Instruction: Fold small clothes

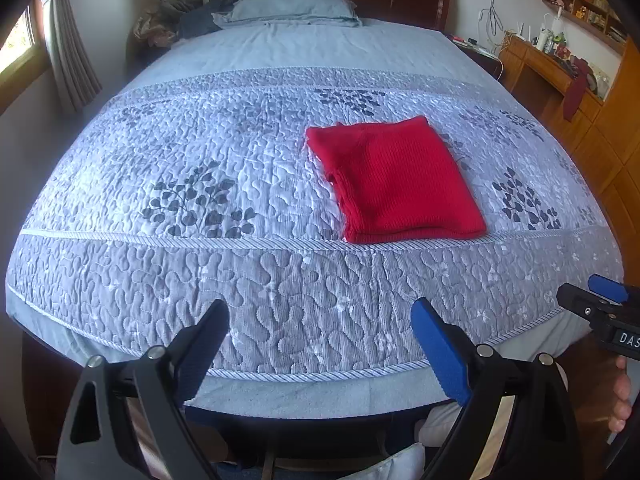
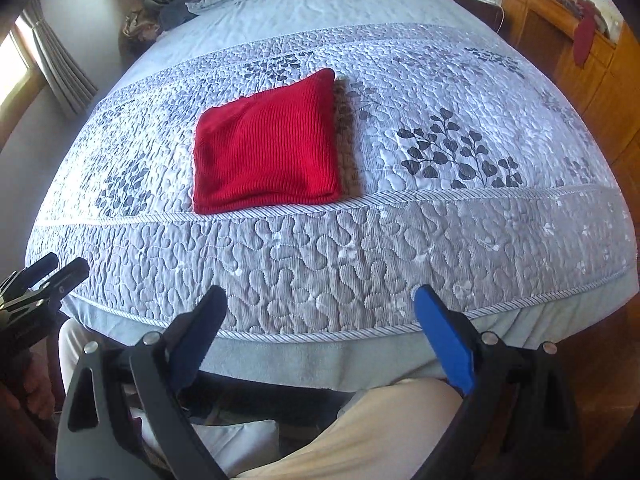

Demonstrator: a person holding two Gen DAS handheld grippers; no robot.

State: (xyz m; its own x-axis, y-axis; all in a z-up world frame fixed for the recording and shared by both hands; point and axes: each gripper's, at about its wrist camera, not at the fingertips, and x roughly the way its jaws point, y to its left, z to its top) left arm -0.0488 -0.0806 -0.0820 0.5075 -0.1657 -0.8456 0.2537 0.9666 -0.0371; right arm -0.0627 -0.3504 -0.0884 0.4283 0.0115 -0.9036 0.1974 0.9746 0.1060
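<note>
Red knit garment (image 1: 394, 180), folded to a compact rectangle, lies flat on quilted bed (image 1: 248, 280) w/ near edge along the quilt's corded seam. Left claw (image 1: 320, 346) & right claw (image 2: 322, 334) hang wide, empty, nearer the foot edge, well apart from garment; fold looks complete, so presumably no grip needed.

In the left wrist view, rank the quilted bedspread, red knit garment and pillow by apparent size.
1. quilted bedspread
2. red knit garment
3. pillow, though it lies farther from the camera, so its true size against the garment is unsure.
</note>
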